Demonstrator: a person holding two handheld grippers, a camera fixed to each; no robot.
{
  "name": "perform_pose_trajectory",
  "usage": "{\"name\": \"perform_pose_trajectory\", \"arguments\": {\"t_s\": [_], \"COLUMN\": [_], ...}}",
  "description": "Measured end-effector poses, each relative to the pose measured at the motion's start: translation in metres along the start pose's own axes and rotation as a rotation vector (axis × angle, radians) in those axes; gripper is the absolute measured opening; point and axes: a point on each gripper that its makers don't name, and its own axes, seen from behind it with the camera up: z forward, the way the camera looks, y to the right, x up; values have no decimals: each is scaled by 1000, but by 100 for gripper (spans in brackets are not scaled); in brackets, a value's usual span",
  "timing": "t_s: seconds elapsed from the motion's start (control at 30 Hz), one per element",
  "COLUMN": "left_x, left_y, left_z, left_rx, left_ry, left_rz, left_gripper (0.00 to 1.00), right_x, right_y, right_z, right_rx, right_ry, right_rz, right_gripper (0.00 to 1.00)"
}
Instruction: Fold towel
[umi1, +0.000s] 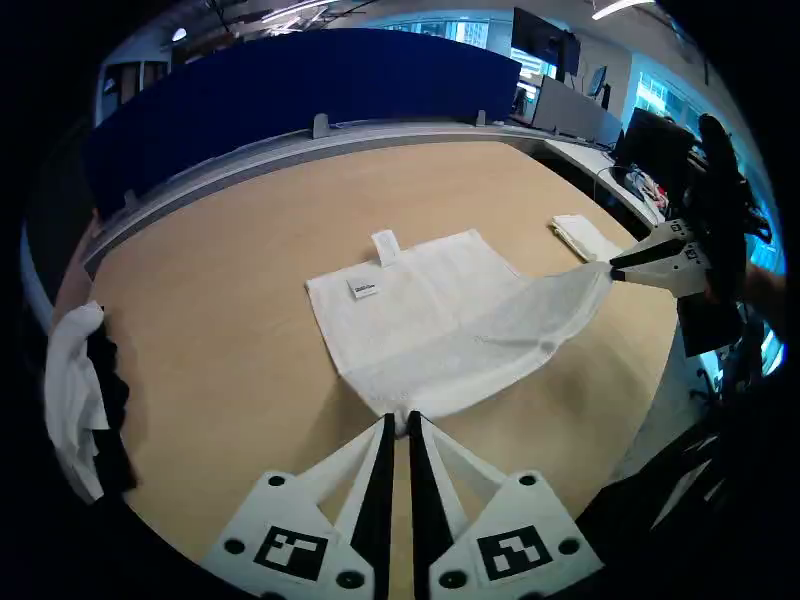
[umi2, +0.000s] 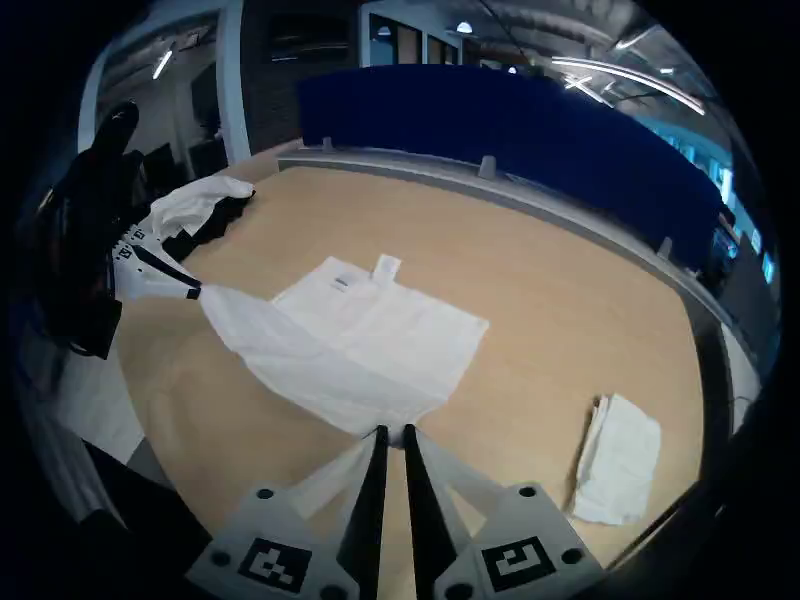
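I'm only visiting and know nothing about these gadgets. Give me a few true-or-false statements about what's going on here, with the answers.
1. The left gripper pinches a corner of the white towel. True.
2. The right gripper is open and holds nothing. False: it is shut on another corner of the white towel.
3. A second, folded towel lies on the table. True.
4. The white towel is already folded into a small square. False: it lies mostly spread out, one edge stretched between the two grippers.
5. A heap of white and black cloth sits near the table's edge. True.
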Motion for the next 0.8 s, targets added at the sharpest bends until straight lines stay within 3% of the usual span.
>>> {"name": "perform_pose_trajectory", "arguments": {"t_s": [0.4, 0.8], "left_x": [9, 39], "left_y": [-5, -32], "left_z": [5, 30], "left_rx": [6, 30], "left_ry": [-1, 3], "left_rz": [-10, 2], "left_gripper": [10, 10], "right_x": [7, 31], "right_y": [8, 35], "right_z": [9, 41], "right_rx": [-5, -31], "right_ry": [-11, -17], "right_rz": [-1, -18], "right_gripper": [12, 12]}}
